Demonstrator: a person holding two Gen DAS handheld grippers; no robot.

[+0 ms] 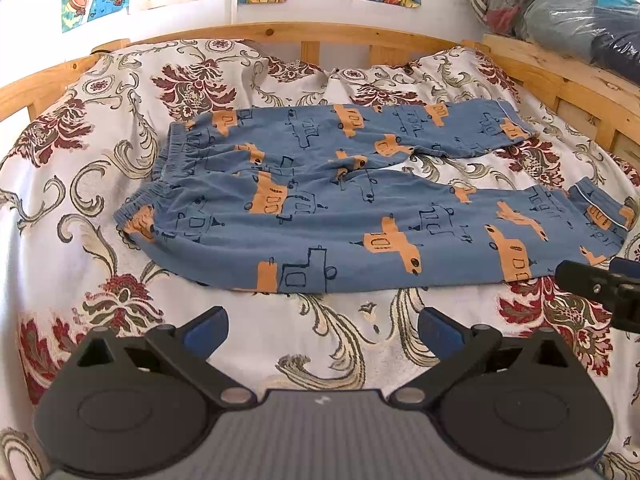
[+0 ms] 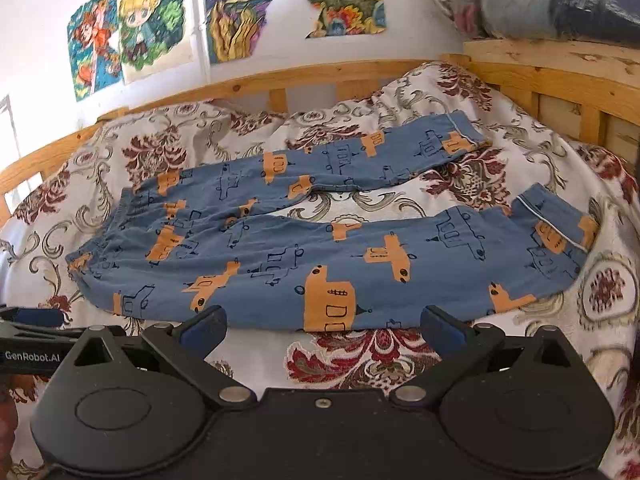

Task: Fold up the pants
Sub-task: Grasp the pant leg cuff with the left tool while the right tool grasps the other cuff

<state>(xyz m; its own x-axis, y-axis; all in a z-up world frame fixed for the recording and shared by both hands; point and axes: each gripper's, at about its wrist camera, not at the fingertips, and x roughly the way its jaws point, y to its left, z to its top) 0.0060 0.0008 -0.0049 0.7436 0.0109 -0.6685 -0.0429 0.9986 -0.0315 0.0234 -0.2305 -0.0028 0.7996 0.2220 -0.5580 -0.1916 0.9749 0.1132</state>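
Observation:
Blue pants point(image 1: 320, 208) with orange and dark-blue vehicle prints lie flat on the bed, waistband to the left, both legs spread apart to the right. They also show in the right wrist view point(image 2: 320, 248). My left gripper point(image 1: 322, 330) is open and empty, hovering over the sheet just in front of the near leg's lower edge. My right gripper point(image 2: 324, 326) is open and empty, its fingertips at the near leg's front edge. The right gripper also shows at the right edge of the left wrist view point(image 1: 600, 284), near the near leg's cuff.
The bed has a white floral sheet point(image 1: 100, 160) and a wooden rail point(image 1: 280, 32) along the back and right side. Bagged bedding point(image 1: 560, 4) sits on the rail at the back right. Posters point(image 2: 152, 24) hang on the wall.

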